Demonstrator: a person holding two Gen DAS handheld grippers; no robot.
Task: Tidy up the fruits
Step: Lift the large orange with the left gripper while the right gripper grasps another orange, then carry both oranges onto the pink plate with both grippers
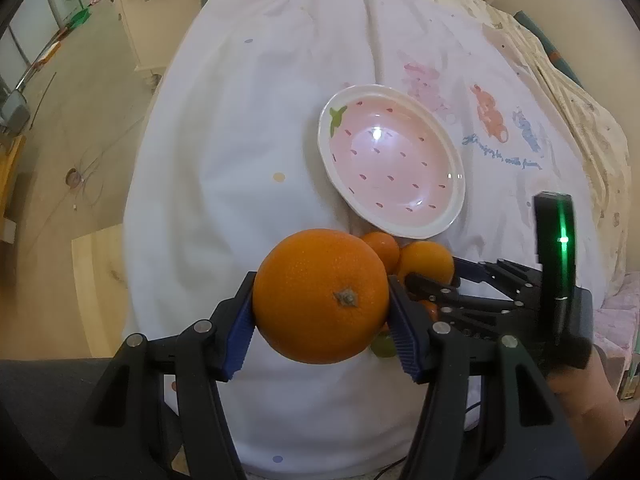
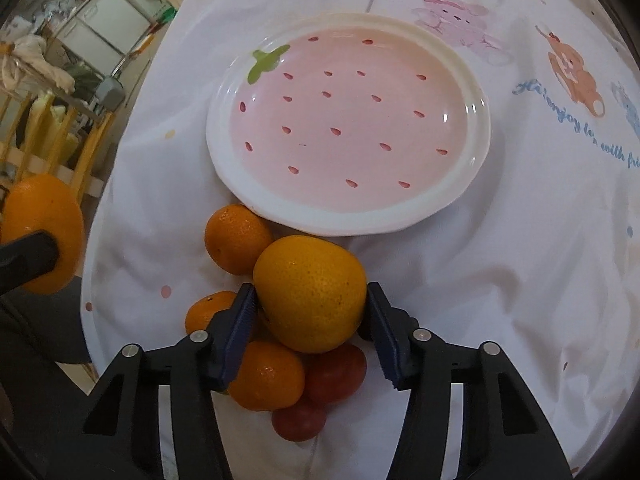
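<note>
1. On my left gripper (image 1: 320,312), both blue pads press the flanks of a large orange (image 1: 320,295). The jaws are clamped on it, with its stem scar facing the left wrist camera. The same orange shows at the far left edge of the right wrist view, raised clear of the cloth.
2. Below and right of that orange I see the fruit pile on the white tablecloth (image 2: 500,280): a small mandarin (image 2: 238,238) just in front of the plate rim, a second mandarin (image 2: 208,312) partly behind my right gripper's left finger, and a third (image 2: 266,376) nearest the camera.
3. Two red tomatoes (image 2: 336,372) lie touching the third mandarin on its right.
4. My right gripper (image 2: 310,308) straddles a yellow-orange citrus (image 2: 310,294) on top of the pile. The left pad touches it; the right pad sits against or just beside it, so I cannot tell whether the grip is closed.
5. The pink strawberry-pattern plate (image 2: 476,148) sits beyond the pile, holding no fruit.
</note>
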